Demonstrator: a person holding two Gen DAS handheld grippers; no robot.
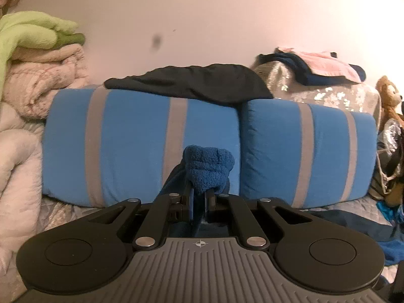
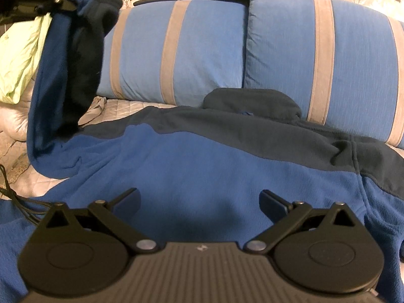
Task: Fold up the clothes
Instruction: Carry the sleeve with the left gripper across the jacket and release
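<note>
A blue fleece jacket [image 2: 202, 166] with dark navy shoulders and collar lies spread on the bed. My left gripper [image 1: 199, 202] is shut on the cuff of its sleeve [image 1: 208, 170] and holds it lifted. In the right wrist view the raised sleeve [image 2: 63, 58] hangs at the upper left from the left gripper [image 2: 54, 1]. My right gripper [image 2: 199, 202] is open and empty, low over the jacket's blue body.
Two blue pillows with grey stripes [image 1: 141, 146] [image 2: 323, 63] lie along the wall behind the jacket. A black garment [image 1: 192, 83] lies on top of them. Pink and green blankets [image 1: 38, 58] are piled left. A teddy bear [image 1: 388, 106] sits right.
</note>
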